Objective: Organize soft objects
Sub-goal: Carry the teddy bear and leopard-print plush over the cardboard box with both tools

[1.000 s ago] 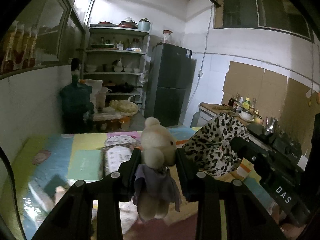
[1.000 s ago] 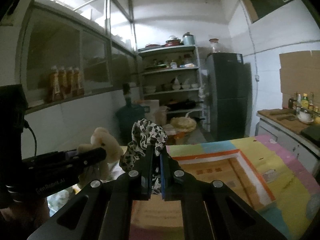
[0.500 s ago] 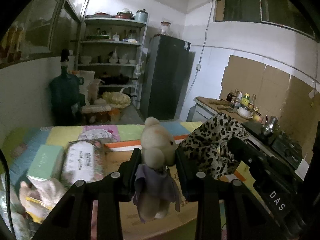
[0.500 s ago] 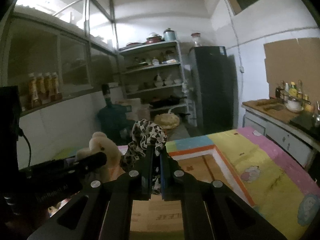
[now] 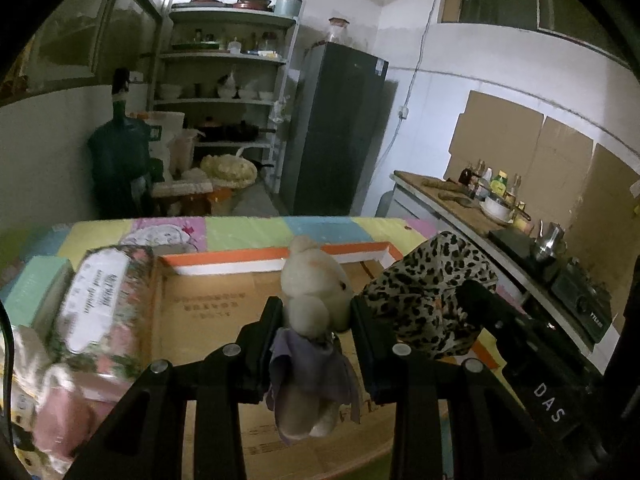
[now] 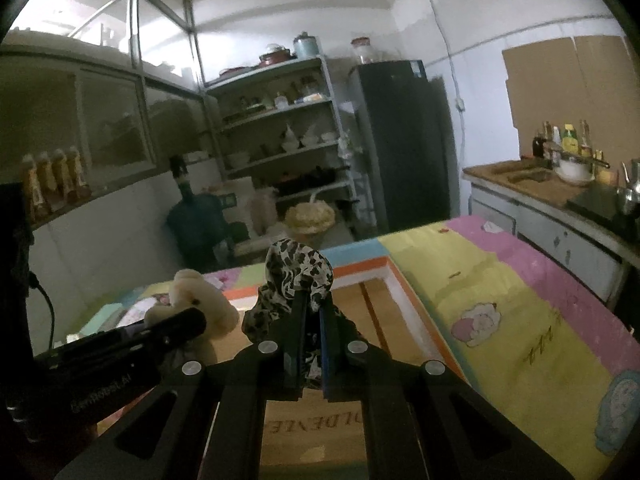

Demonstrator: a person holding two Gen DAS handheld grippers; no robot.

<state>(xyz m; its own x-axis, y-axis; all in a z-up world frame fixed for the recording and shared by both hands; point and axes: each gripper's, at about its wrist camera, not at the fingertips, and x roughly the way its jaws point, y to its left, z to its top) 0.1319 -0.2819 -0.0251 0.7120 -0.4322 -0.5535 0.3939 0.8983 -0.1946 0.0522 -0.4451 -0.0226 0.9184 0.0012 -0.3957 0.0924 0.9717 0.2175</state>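
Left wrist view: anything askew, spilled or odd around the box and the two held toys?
Nothing spilled or damaged. The left gripper pinches the cream teddy bear at the neck, body dangling over the open cardboard box. The right gripper is shut on the leopard-print plush. Packs at the box's left lie tilted.

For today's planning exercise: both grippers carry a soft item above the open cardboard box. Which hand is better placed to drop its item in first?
Probably left. The left gripper holds the plush bear over the middle of the cardboard box; the right gripper, pinching leopard-print cloth, sits nearer the box's right wall.
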